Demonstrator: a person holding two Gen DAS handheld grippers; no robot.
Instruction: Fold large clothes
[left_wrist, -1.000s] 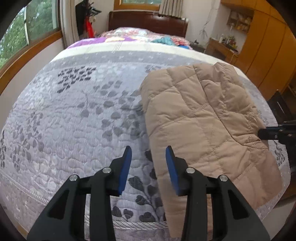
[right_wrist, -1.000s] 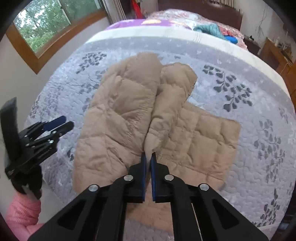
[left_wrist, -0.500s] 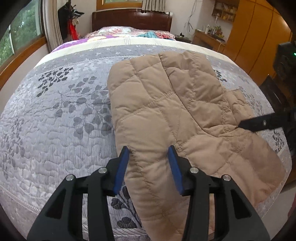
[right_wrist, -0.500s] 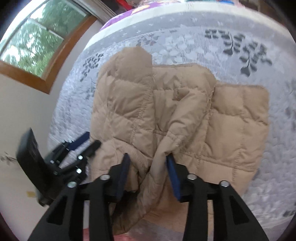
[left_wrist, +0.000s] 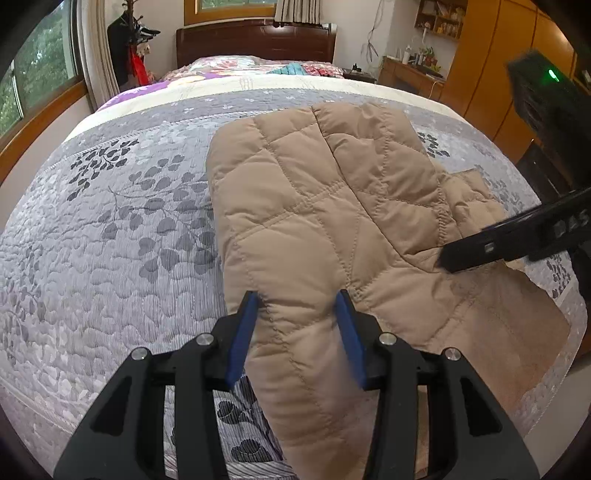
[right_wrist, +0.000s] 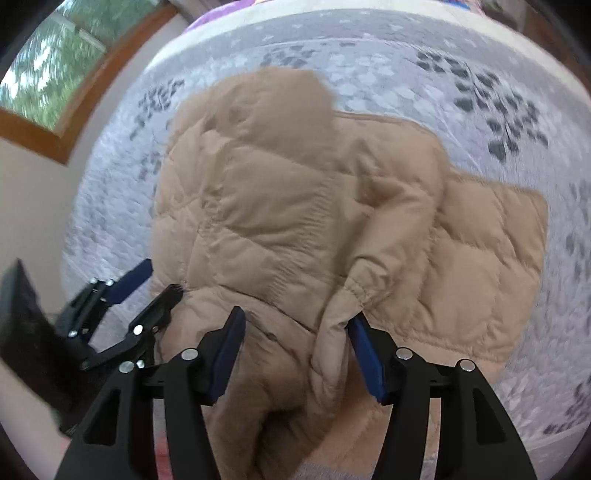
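Observation:
A tan quilted puffer jacket (left_wrist: 325, 221) lies partly folded on the grey leaf-patterned bedspread (left_wrist: 110, 229); it also shows in the right wrist view (right_wrist: 303, 221). My left gripper (left_wrist: 300, 306) is open, its blue pads on either side of the jacket's near left edge. My right gripper (right_wrist: 295, 325) is open over the jacket's near hem, with a sleeve cuff (right_wrist: 354, 291) lying between its fingers. The right gripper shows in the left wrist view (left_wrist: 517, 240) at the jacket's right side. The left gripper shows in the right wrist view (right_wrist: 147, 291) at the jacket's left edge.
The bed's near edge runs just below both grippers. A dark wooden headboard (left_wrist: 255, 44) and colourful bedding (left_wrist: 258, 68) lie at the far end. Wooden wardrobes (left_wrist: 491, 74) stand on the right, a window (left_wrist: 33, 81) on the left.
My right gripper has opened and let go of the sleeve cuff. My left gripper has moved right, from over the bedspread to astride the jacket's left edge.

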